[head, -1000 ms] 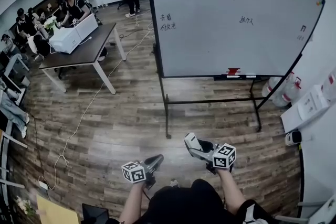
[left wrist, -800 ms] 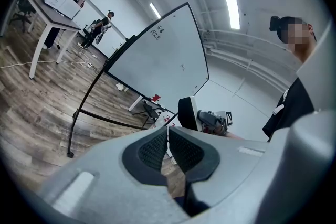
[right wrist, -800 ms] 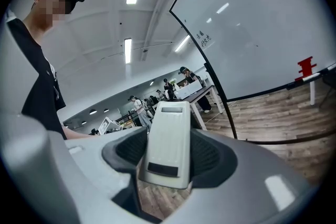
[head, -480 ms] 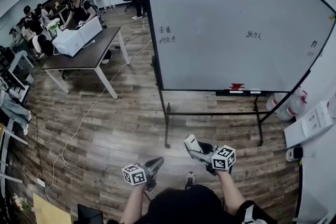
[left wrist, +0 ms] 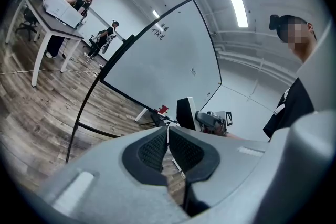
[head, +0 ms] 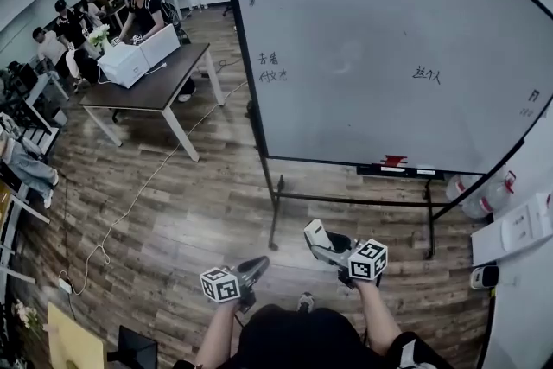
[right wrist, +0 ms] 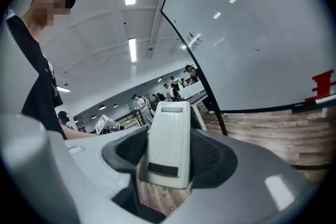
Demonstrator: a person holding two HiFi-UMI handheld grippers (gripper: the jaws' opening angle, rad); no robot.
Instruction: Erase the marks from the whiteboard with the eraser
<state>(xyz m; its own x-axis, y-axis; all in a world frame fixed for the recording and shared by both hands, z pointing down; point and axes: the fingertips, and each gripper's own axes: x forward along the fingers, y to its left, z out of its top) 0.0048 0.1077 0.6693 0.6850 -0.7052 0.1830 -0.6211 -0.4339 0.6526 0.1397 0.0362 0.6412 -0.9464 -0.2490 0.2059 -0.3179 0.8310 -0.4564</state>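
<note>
Eraser clamped in right gripper, carried ready for wiping; left gripper closed, empty, idle. Whiteboard at 12 o'clock, marks unerased, beyond reach.

Handwritten marks on the whiteboard: two short rows of characters at left, one group at right, fainter scribbles by the right edge. Too small to read.
</note>
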